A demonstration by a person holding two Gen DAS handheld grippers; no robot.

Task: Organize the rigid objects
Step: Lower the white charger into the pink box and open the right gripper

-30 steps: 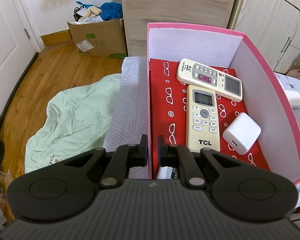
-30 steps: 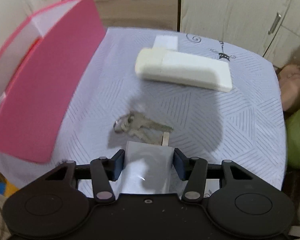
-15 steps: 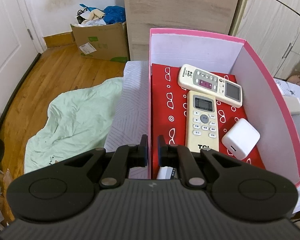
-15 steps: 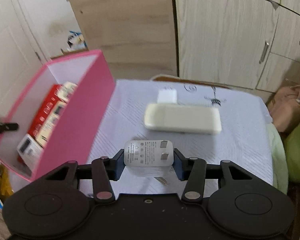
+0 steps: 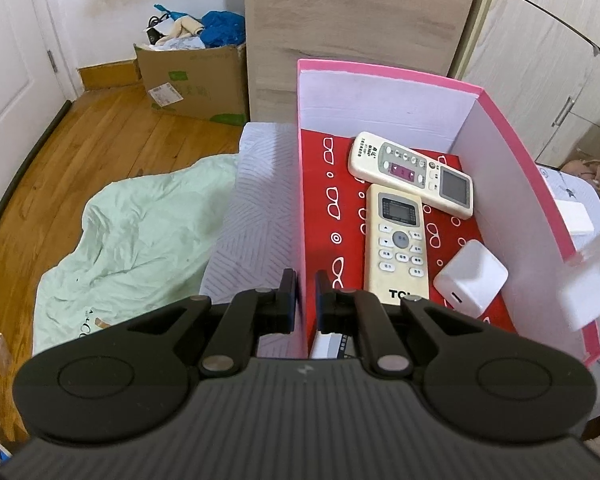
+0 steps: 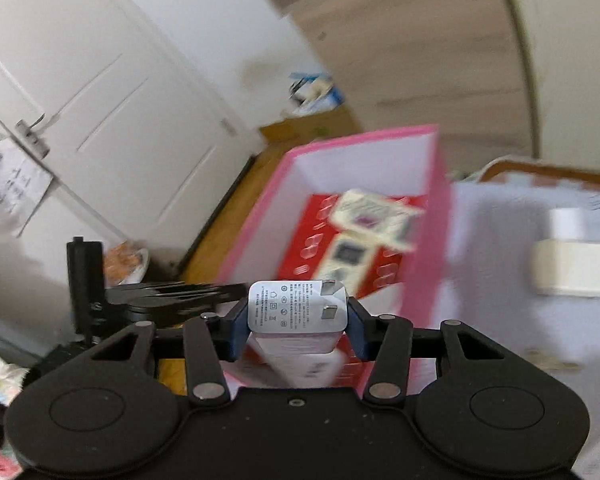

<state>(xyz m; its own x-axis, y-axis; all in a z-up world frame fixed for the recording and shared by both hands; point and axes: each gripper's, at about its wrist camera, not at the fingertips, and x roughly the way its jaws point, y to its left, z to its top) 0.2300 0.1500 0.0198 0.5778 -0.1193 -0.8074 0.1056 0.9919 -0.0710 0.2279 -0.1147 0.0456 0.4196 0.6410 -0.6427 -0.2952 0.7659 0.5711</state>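
My left fingers (image 5: 305,294) are pinched shut on the near left wall of the pink cardboard box (image 5: 388,70), steadying it. Inside it already lie two cream remote controls (image 5: 398,240) and a white cube charger (image 5: 470,278). My right fingers (image 6: 298,316) grip a white wall-plug adapter (image 6: 298,310), prongs forward, near the box's rim; I judge it goes in next. The right view alone shows a cream oblong remote (image 6: 576,268) waiting on the striped surface (image 6: 496,248). The left view alone shows the pale green sheet (image 5: 136,232) on the floor.
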